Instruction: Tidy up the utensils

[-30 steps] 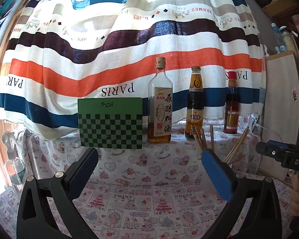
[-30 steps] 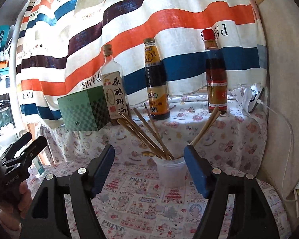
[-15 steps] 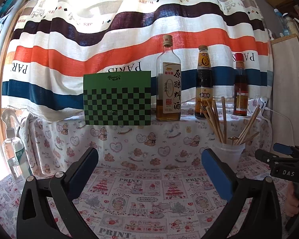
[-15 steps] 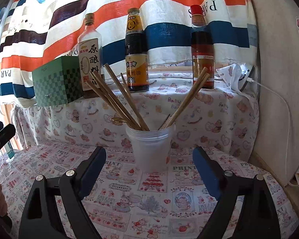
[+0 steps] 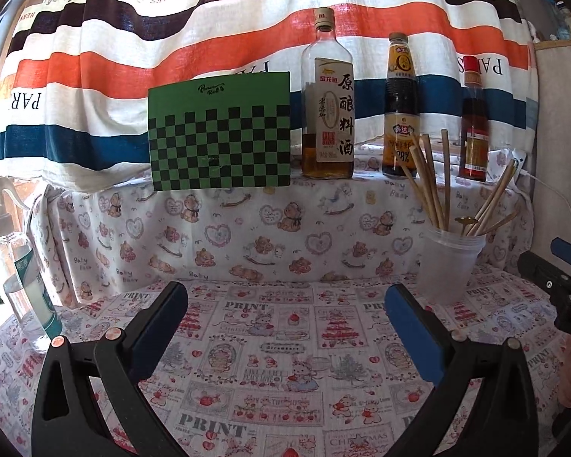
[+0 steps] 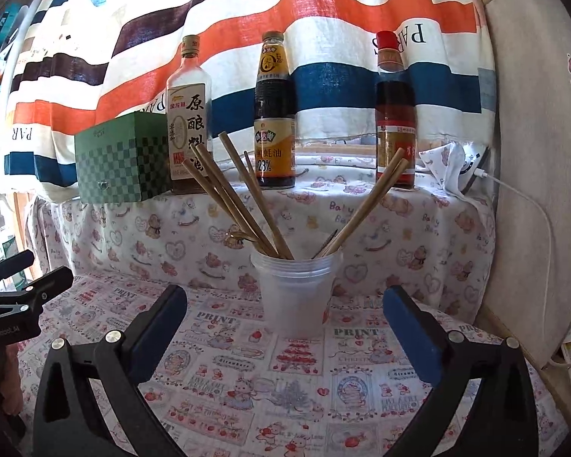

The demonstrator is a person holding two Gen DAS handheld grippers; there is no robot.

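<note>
A clear plastic cup (image 6: 296, 293) stands on the printed tablecloth (image 6: 285, 381), holding several wooden chopsticks (image 6: 243, 194) and a small metal spoon (image 6: 240, 236). The cup also shows in the left wrist view (image 5: 447, 266), to the right, with its chopsticks (image 5: 432, 182). My right gripper (image 6: 285, 320) is open and empty, its jaws spread wide just in front of the cup. My left gripper (image 5: 285, 323) is open and empty over bare cloth, left of the cup.
On a raised cloth-covered ledge stand a green checkered box (image 5: 219, 131), a cooking wine bottle (image 5: 327, 103), a dark sauce bottle (image 5: 399, 110) and a red-capped bottle (image 5: 474, 122). A clear spray bottle (image 5: 19, 266) stands at far left. A white cable (image 6: 529, 209) hangs at right.
Both grippers have tilted down and moved lower toward the table. The right gripper has come closer to the cup. Both stayed open.
</note>
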